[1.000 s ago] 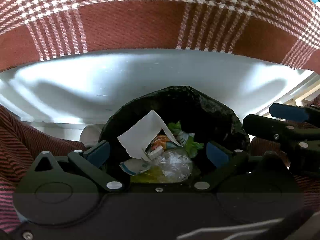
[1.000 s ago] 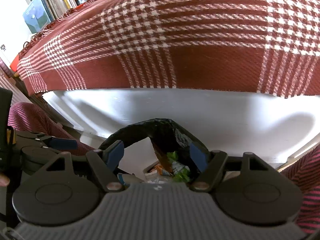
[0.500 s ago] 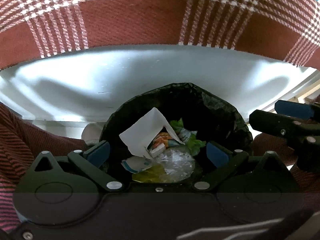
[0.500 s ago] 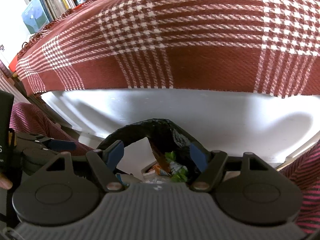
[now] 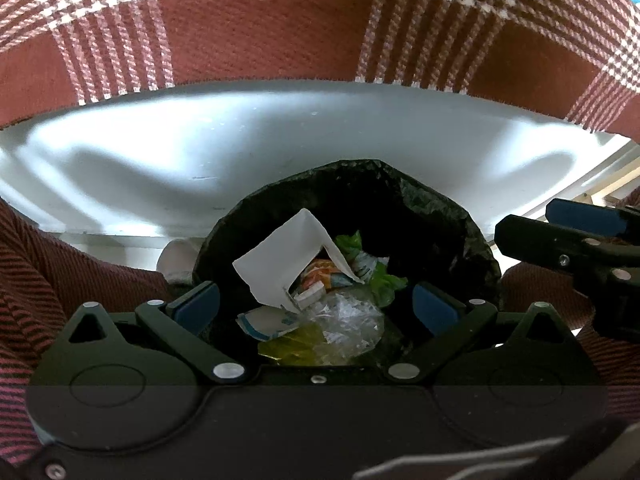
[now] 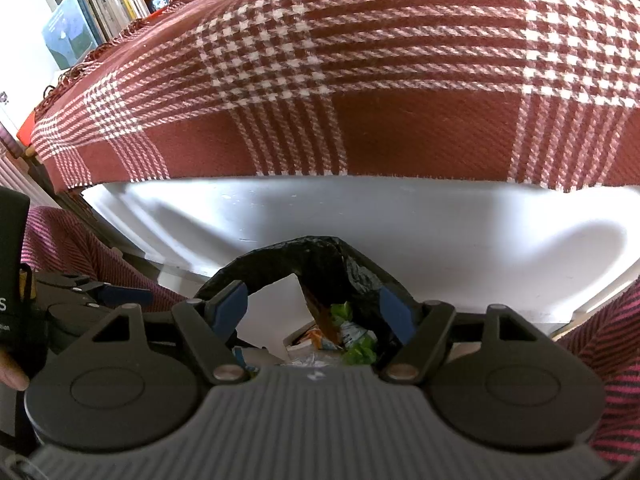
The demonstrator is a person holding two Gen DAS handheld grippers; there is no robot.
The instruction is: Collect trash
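Black plastic is lining the bin [image 5: 452, 224] that is filling the middle of the left wrist view, its mouth gaping open below a white panel [image 5: 280, 136] and a red-and-white checked blanket [image 5: 264, 20]. The left claw [image 5: 316, 304] is hanging right over that mouth with its two blue pads spread wide, pinching nothing. Trash is lying inside the bin: a folded white paper [image 5: 284, 268] is leaning on top, a blue-and-white wrapper [image 5: 264, 322] is sitting just below it, an orange wrapper [image 5: 320, 272] and a green wrapper [image 5: 382, 284] are lying beside it, and crumpled clear plastic [image 5: 344, 316] is resting over something yellow. The right claw [image 5: 576, 232] is poking in from the right edge, just beside the bin's rim. Dark red striped cloth [image 5: 48, 280] is showing on both sides.

In the right wrist view, the right claw [image 6: 316, 310] is also standing spread, its pads straddling the black liner's rim [image 6: 320, 248] without pressing on it. The white paper [image 6: 272, 316] and the green wrapper [image 6: 360, 350] are peeking out between the pads, down in the bin. The left claw [image 6: 116, 292] is sitting at the left edge. Books [image 6: 104, 12] are standing on a shelf beyond the blanket [image 6: 360, 80].
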